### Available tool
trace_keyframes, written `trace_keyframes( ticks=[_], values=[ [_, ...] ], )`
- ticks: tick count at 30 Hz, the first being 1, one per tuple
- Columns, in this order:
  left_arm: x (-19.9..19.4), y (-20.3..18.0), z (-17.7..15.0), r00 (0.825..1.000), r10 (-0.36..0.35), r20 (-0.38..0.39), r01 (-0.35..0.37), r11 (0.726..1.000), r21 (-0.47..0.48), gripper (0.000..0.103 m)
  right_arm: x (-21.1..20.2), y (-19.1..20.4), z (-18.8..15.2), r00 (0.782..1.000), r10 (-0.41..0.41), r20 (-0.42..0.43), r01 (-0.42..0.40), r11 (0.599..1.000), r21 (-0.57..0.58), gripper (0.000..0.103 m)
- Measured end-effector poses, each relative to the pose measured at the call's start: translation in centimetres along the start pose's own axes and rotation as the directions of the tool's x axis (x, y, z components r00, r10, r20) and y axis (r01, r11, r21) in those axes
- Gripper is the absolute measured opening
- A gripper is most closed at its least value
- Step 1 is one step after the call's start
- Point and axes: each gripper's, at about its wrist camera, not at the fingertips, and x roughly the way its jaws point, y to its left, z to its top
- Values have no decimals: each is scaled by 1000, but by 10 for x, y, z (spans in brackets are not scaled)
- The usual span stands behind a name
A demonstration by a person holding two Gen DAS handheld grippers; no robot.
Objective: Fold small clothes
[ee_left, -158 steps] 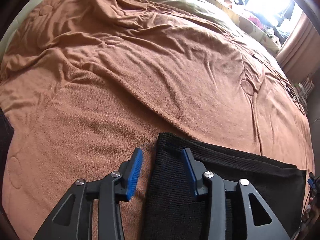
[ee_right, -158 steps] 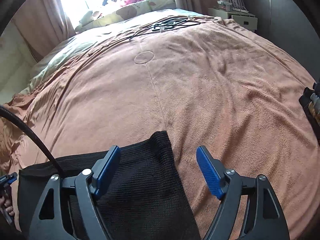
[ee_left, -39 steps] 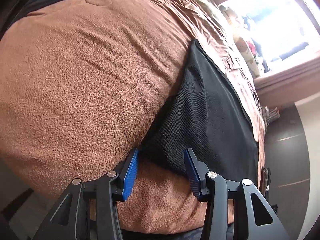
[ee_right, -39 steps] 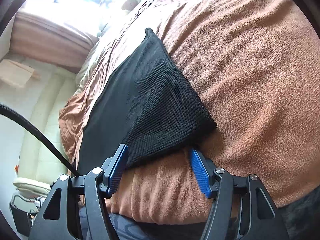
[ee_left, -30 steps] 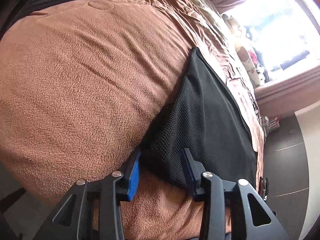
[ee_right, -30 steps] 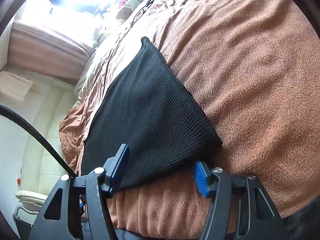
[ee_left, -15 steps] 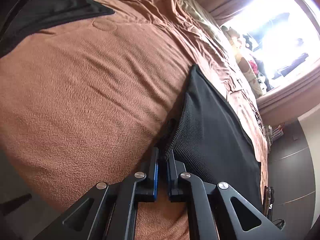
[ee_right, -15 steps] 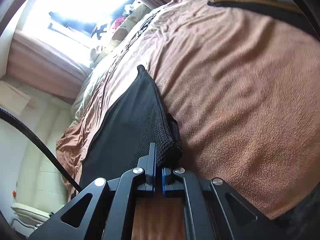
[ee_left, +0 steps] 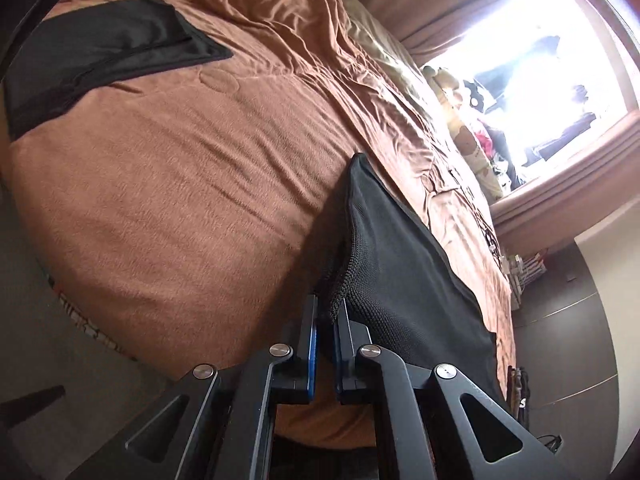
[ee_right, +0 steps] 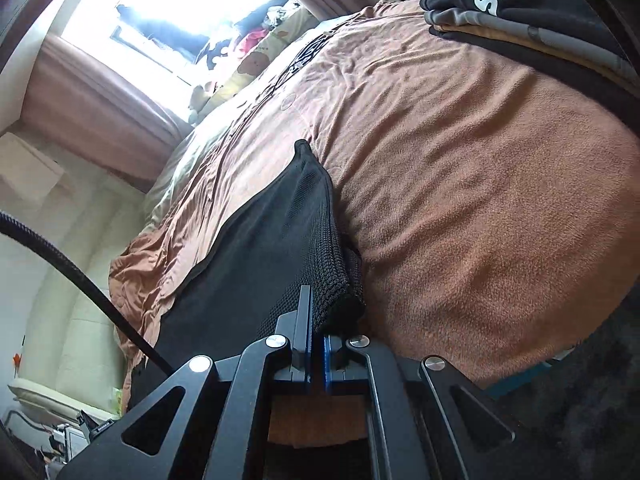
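**Both near corners of the black knit are pinched**

The left gripper point(ee_left: 325, 322) is seen closed tight, its blue pads point(ee_left: 312, 344) clamped on one near corner of the black knit garment point(ee_left: 400, 272), which is drawn up off the brown blanket point(ee_left: 200, 184) at that corner. The right gripper point(ee_right: 316, 322) is likewise closed, and the garment's other near corner point(ee_right: 320, 280) is pinched between its narrow pads. From each grip the dark cloth is stretched away across the bed, its far edge lying flat on the blanket. Further out, a second black garment point(ee_left: 100, 48) is spread near the left edge of the bed. On the right side, a stack of folded clothes point(ee_right: 520, 16) is set on the blanket. No containers are in view.
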Motion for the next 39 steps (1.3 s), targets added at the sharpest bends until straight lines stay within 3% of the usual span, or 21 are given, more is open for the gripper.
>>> trace_keyframes(
  ticks=[9,10,12,13,15,17,23,25,27,30,34,39],
  values=[
    [24,23,-11,997,-19,-76,14,998,-62,7,22,12,-3,984,-144,-103,136,988,-80,3],
    [25,24,-12,996,-32,-80,26,997,-73,7,19,15,-3,982,-158,-101,149,985,-92,11],
    [25,24,-14,995,-32,-92,26,997,-68,16,10,20,-2,982,-167,-85,158,982,-100,45],
    [25,22,-14,995,-32,-97,27,998,-60,22,4,21,-2,985,-160,-65,154,983,-100,67],
    [22,20,-14,994,-53,-96,48,998,-51,49,-12,29,-3,980,-197,-30,193,975,-106,70],
    [18,17,-15,994,-70,-84,67,997,-38,57,-25,36,-5,984,-180,-16,176,976,-125,70],
    [30,14,-18,992,-52,-119,53,999,2,56,-55,74,-19,982,-182,46,188,949,-252,70],
    [33,18,-18,991,-44,-130,46,999,12,46,-62,93,-26,987,-153,56,163,937,-309,70],
    [32,23,-15,990,-25,-140,28,999,21,24,-63,116,-31,991,-125,55,136,922,-363,70],
    [29,29,-11,985,-66,-156,67,998,-2,14,-56,141,-39,994,-102,40,109,902,-419,70],
    [22,23,-11,984,-89,-155,94,995,23,11,-37,171,-49,994,-99,39,106,874,-474,70],
    [13,22,-11,986,-101,-134,99,995,-25,9,0,193,-64,991,-136,15,124,843,-523,70]
  ],
)
